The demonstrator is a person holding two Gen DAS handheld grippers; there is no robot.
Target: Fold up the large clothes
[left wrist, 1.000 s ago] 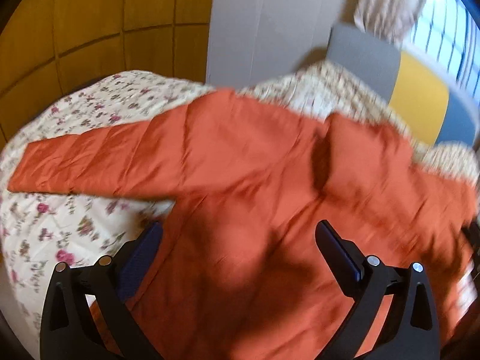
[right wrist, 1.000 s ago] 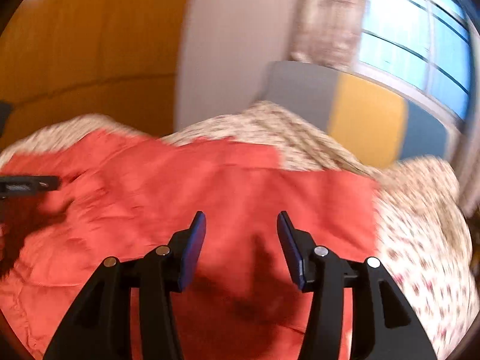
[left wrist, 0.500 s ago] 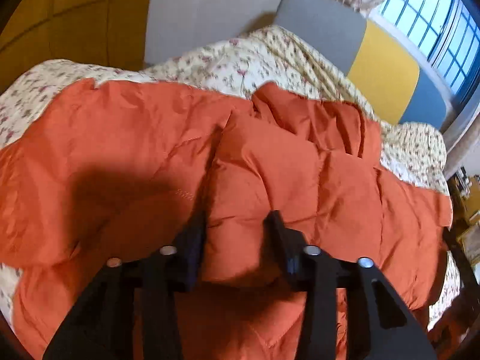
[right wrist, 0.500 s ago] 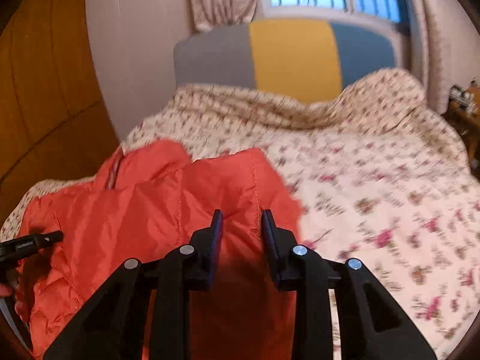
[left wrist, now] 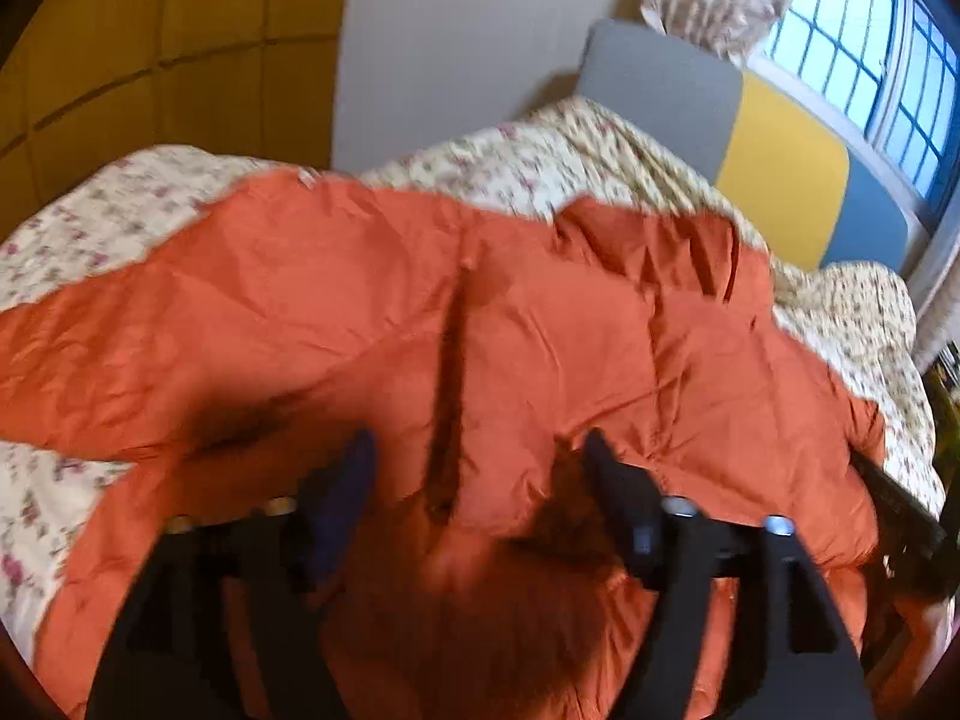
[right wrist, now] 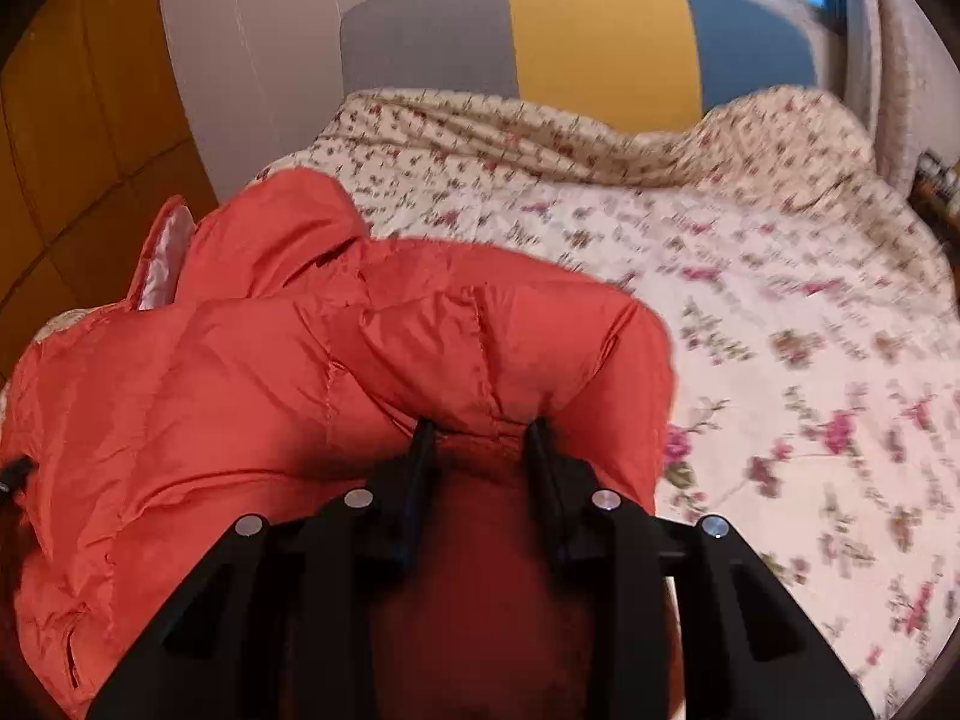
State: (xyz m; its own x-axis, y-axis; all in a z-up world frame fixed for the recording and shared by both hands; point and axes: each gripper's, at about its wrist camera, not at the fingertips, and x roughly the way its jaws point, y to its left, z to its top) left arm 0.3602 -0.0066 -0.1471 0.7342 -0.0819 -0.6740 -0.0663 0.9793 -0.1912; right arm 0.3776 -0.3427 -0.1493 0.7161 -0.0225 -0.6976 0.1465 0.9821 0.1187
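Orange padded jacket (right wrist: 288,396) is the garment under work; it lies spread on a bed, and both grippers are at it.

Right gripper (right wrist: 479,435): jaws narrow and easing apart, with a puffed fold of the jacket bunched between the fingers and the pads still pressing on it. That fold forms the jacket's rounded edge nearest the bare part of the floral bedspread (right wrist: 780,312), which fills the right half of the right wrist view. A pale lining shows at the jacket's far left edge.

Left gripper (left wrist: 477,459): jaws wide and opening. Jacket fabric lies between and beneath the fingers, but the pads stand clear of it; nothing is gripped. A dark crease runs up the jacket from between the fingers. One sleeve (left wrist: 180,324) extends to the left across the bedspread. Picture is motion-blurred.

Surroundings: a headboard (right wrist: 600,42) in grey, yellow and blue panels at the far end of the bed, a window (left wrist: 858,54) with curtain behind it, and amber wall panelling (left wrist: 150,48) to the left.
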